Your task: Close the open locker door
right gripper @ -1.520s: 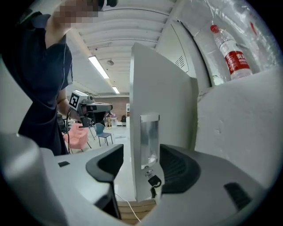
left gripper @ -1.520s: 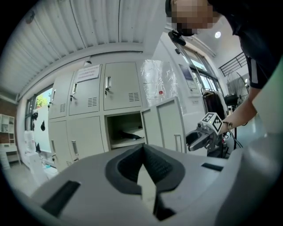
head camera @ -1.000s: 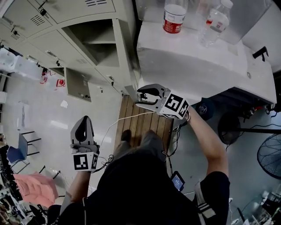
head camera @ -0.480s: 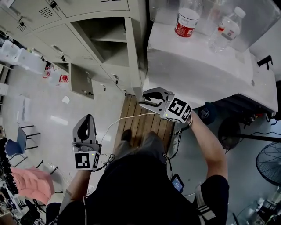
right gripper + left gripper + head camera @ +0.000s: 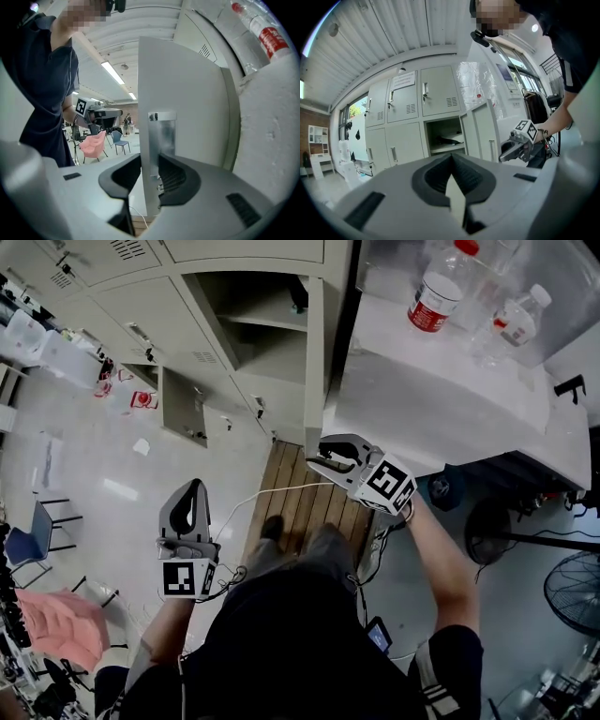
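Observation:
The open locker door stands out edge-on from the beige lockers, beside its open compartment. My right gripper is at the door's lower free edge. In the right gripper view the door and its metal handle plate sit between the jaws of the right gripper, which have just been closing and now press on both faces. My left gripper hangs low at the left, away from the lockers, shut and holding nothing. The left gripper view shows the left gripper facing the door and compartment.
A white cabinet top right of the door carries two plastic bottles. A wooden pallet lies underfoot with a white cable across it. A small lower locker door also stands open. A fan and a pink chair stand nearby.
The head view has shifted, so the lockers and door appear further right and lower. The right gripper has edged onto the door's edge and its jaws have narrowed. The left gripper drifted slightly.

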`<state>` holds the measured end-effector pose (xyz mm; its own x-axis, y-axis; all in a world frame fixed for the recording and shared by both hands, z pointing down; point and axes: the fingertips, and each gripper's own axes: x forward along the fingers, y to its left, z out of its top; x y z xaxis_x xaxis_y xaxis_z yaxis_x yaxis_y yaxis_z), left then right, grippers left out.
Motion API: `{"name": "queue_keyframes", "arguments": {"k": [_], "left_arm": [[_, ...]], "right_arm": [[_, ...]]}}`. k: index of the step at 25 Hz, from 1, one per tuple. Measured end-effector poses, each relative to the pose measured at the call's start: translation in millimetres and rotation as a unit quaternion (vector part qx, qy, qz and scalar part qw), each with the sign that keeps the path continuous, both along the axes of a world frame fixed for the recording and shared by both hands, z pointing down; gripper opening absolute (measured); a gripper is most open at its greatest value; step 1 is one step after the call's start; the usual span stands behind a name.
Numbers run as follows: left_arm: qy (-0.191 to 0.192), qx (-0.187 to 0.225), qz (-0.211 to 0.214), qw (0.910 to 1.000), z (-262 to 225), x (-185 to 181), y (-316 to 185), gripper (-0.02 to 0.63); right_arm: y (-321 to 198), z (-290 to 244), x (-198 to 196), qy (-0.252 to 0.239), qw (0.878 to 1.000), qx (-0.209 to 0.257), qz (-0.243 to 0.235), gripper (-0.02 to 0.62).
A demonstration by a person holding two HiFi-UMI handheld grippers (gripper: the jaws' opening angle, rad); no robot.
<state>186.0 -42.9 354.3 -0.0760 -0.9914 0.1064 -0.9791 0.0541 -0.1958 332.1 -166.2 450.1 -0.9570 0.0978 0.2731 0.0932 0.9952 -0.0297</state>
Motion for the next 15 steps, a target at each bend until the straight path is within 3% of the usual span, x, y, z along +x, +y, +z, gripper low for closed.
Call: {"name": "queue_keyframes", "arguments": {"k": [15], "left_arm": [[0.002,0.006,-0.045,0.999,-1,-28,36,0.003]], "right_arm": [[7,0,-41,-0.009,0.999,0.01,0.043,0.117]]}}
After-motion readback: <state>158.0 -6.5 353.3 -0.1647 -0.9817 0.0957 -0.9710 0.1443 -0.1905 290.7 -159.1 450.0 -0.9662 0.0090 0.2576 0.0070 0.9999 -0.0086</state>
